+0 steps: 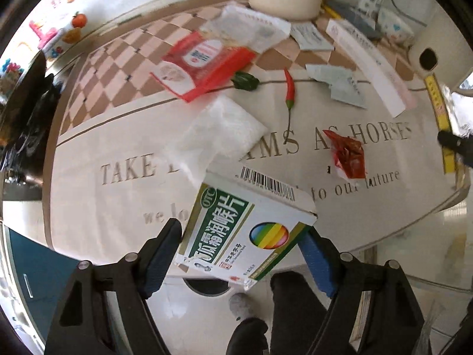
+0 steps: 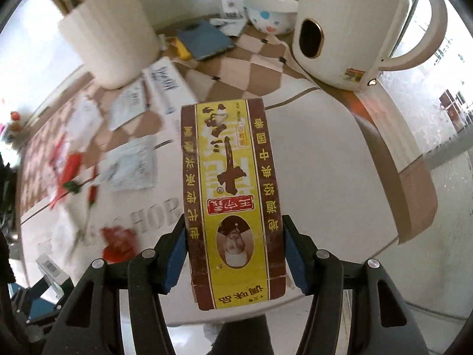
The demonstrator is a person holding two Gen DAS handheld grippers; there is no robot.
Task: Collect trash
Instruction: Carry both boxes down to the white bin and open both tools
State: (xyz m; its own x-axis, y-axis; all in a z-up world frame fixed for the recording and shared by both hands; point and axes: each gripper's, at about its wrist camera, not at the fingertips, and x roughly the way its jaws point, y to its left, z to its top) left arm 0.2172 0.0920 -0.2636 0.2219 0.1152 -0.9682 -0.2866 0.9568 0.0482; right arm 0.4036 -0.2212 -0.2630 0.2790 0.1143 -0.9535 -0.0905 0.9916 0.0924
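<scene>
a carton (image 1: 245,230) in left fingers (image 1: 316,263)

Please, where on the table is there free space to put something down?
Free: the white cloth right of the yellow-brown spice box, between the kettle and the table edge. Crowded: the checkered part near the red packet, chili and papers.

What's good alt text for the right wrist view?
The right gripper is shut on a yellow-and-brown seasoning box, held lengthwise above a round table. Behind stand a white kettle, a ribbed white container and a spotted bowl; blurred wrappers and a red chili lie at left.
</scene>
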